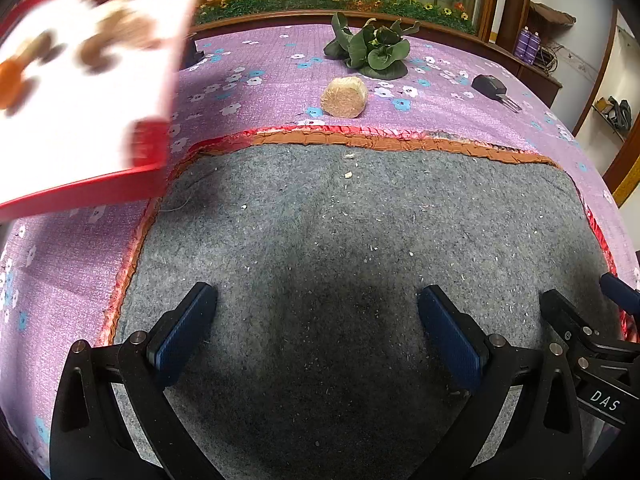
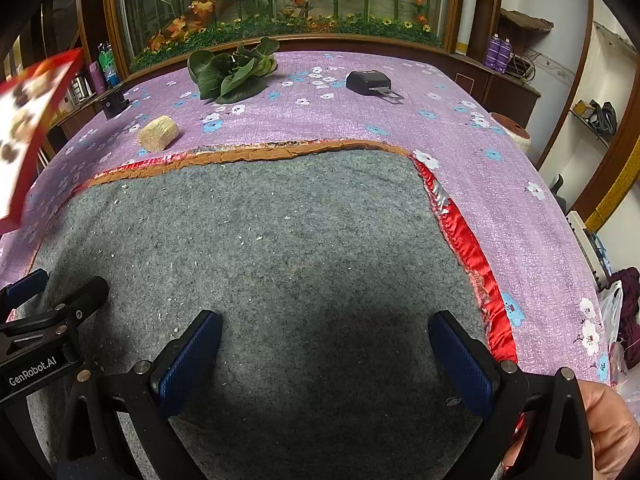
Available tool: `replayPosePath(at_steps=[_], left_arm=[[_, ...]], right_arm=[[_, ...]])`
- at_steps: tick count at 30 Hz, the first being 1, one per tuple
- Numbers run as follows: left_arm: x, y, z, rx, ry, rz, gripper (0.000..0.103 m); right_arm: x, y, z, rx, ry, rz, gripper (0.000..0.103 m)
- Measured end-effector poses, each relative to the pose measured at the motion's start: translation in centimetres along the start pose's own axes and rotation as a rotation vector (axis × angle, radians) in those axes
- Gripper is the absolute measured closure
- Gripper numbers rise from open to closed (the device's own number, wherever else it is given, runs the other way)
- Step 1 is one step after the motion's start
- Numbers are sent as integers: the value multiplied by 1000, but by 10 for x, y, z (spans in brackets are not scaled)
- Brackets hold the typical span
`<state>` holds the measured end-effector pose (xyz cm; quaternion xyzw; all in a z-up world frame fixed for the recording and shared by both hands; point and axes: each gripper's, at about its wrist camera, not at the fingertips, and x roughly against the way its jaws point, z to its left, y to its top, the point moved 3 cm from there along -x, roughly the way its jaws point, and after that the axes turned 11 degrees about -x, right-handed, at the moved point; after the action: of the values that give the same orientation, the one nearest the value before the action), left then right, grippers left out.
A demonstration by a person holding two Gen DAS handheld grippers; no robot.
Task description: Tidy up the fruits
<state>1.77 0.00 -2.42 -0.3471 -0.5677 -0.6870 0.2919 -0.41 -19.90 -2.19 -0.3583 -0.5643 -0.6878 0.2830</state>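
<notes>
My left gripper [image 1: 316, 320] is open and empty, low over the grey felt mat [image 1: 340, 248]. My right gripper [image 2: 324, 344] is open and empty over the same mat [image 2: 260, 240], just right of the left one. A blurred red-rimmed white box or tray with brown printed shapes [image 1: 88, 80] is in the air at the far left; it also shows in the right wrist view [image 2: 28, 120]. A pale straw-coloured roll [image 1: 344, 97] [image 2: 158, 133] lies beyond the mat. A bunch of green leafy vegetable [image 1: 370, 48] [image 2: 232, 70] lies at the back. No fruit is in view.
A purple flowered cloth [image 1: 248, 100] [image 2: 480, 160] covers the table. The mat has a red and orange frilled edge [image 1: 360, 140] [image 2: 464, 240]. A black plug-like object [image 1: 490, 87] [image 2: 368, 82] lies back right. A wooden ledge with artificial plants [image 2: 280, 12] stands behind.
</notes>
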Motion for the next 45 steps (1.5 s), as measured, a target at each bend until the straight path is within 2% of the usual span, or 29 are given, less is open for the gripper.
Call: replayPosePath(at_steps=[45], left_arm=[[2,2,1,-1,-1,0,0]], right_arm=[[2,-1,-1,0,0,0,0]])
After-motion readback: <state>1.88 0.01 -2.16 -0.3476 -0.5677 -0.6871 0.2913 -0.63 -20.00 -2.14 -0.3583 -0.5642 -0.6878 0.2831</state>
